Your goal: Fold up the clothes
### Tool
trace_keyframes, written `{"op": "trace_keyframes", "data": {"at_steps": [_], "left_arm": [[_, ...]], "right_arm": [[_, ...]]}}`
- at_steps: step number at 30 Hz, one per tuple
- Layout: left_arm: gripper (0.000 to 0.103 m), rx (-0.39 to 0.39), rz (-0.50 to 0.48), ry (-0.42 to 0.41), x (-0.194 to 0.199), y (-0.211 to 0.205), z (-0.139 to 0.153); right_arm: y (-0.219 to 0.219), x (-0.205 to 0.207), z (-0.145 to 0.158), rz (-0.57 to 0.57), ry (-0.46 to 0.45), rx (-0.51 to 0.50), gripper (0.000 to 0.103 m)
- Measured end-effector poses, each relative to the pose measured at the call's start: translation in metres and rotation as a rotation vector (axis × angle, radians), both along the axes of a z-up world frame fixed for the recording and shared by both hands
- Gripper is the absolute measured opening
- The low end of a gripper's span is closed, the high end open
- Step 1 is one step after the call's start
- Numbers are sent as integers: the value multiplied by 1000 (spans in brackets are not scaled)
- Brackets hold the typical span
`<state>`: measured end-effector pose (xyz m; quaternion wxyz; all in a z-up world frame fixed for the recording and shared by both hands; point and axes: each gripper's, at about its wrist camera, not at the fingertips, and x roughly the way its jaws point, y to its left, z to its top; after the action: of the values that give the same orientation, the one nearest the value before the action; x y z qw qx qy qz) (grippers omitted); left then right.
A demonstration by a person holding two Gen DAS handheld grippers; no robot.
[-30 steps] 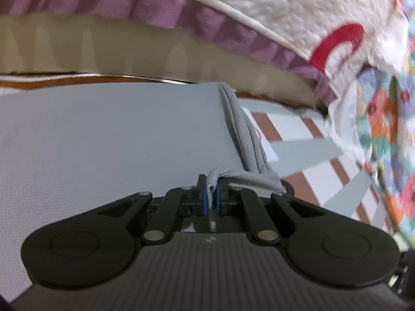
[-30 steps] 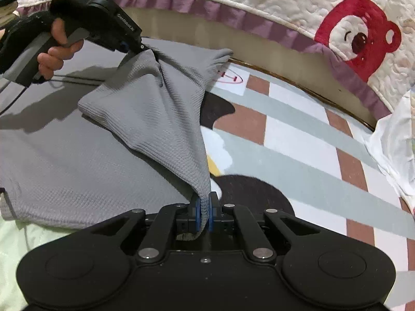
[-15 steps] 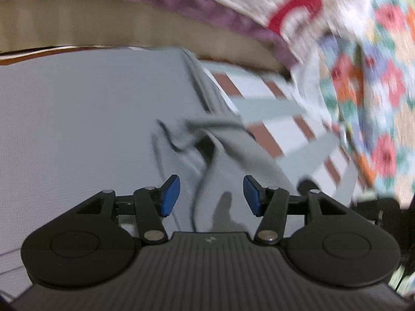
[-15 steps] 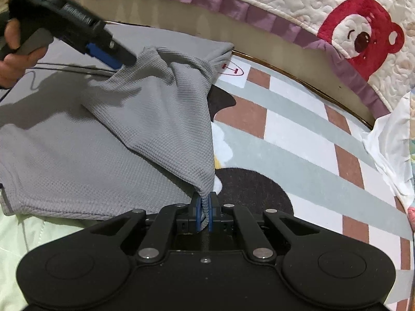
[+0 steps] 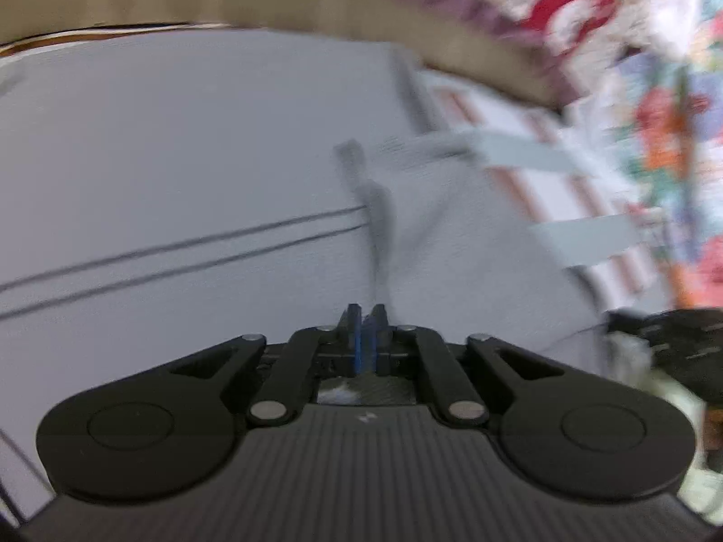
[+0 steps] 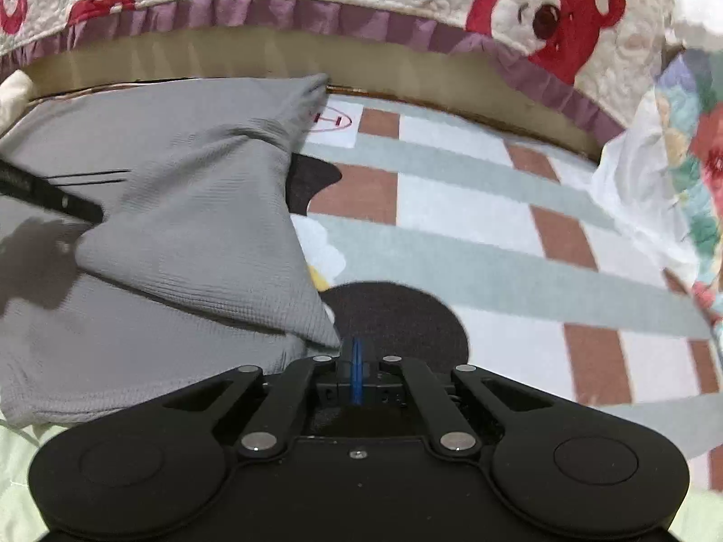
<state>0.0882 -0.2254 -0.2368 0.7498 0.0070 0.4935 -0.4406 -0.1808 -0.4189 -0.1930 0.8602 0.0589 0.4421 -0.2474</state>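
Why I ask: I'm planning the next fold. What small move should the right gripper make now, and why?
Probably draw the right gripper back slightly and open it. It looks shut on nothing, and the folded-over flap of the gray garment lies down just to its left, so a fresh edge likely needs grasping next.

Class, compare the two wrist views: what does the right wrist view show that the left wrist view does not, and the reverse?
Only the right wrist view shows the full red bear face on the quilt, the dark round shape on the checked mat, and the folded-over flap clearly. Only the left wrist view, blurred, shows two thin dark lines across the cloth. Both show the grey garment, checked mat and a shut, empty claw.
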Motion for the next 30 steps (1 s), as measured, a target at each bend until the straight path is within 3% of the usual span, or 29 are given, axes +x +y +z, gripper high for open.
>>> {"op": "trace_keyframes", "data": {"at_steps": [1,3,5,8,10,13,17,18,20,23,30], "left_arm": [[33,-24,9,36,1,4,0],[50,-95,44,126,6,13,5],[50,-132,62,135,6,21,13],[50,-59,80,65,5,33,24],[51,-53,100,25,8,49,30],[56,-24,186,-36,16,79,35],[57,81,364,-132,28,133,49],[61,120,429,-136,32,148,50],[75,200,567,-135,40,182,52],[75,276,784,-70,47,235,44],[75,159,1075,59,34,310,36]], "right_arm": [[0,0,4,-18,-7,5,0],[-1,-1,16,-55,-64,58,5],[3,2,26,-33,-140,112,11],[16,20,32,52,-234,186,14],[25,41,29,113,-247,219,35],[45,85,21,197,-189,204,37],[79,137,23,350,-156,190,40],[88,148,26,390,-165,201,43],[107,162,30,436,-178,209,45],[133,171,28,495,-196,241,50],[177,184,8,611,-152,261,53]]}}
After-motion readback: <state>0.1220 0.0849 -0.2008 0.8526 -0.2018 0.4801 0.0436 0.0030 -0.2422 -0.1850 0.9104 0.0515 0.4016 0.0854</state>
